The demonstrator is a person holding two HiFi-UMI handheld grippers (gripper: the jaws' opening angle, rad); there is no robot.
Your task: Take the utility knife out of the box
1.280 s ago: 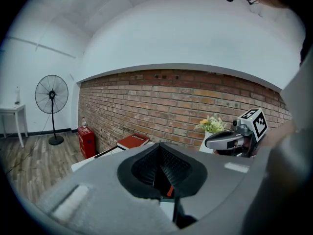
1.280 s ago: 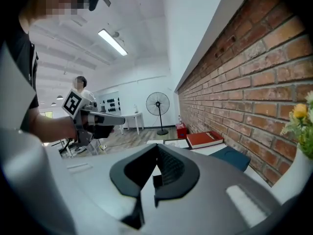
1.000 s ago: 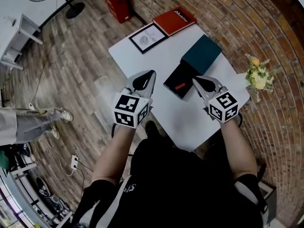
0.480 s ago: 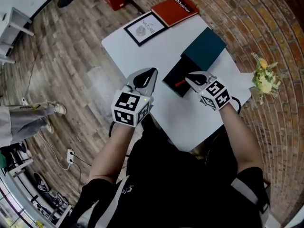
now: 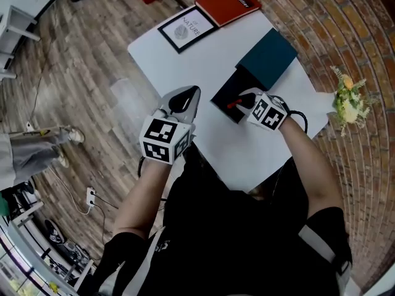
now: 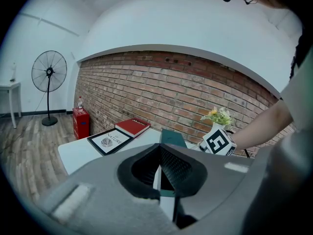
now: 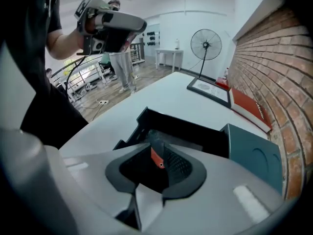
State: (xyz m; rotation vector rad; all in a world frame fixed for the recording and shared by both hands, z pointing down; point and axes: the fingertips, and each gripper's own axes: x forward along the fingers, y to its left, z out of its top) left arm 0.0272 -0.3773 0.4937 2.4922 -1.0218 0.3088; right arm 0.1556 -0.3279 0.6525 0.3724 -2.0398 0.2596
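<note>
- The utility knife (image 7: pixel 156 157) lies in the open black box (image 7: pixel 191 132) at the centre right of the head view. Only its red part shows, and the body is too dark to make out.
- It is likely a light, stiff tool with a smooth shell that could slip, and it holds a blade. A pinch across the flat sides near the middle looks safest.
- The right gripper (image 5: pixel 245 98) points steeply down into the box. Its jaws have just been opening and stand apart, with the red part between them, not yet pinched.
- The left gripper (image 6: pixel 157 170) has its fingers pressed together on nothing and hangs off the table's left edge.
- The box walls hem the knife in, so straight up looks like the way out.
- The teal lid (image 7: pixel 254 156) lies touching the box on its far side.
- The white table (image 5: pixel 241 153) is bare at lower centre, and its near edge is close.
</note>
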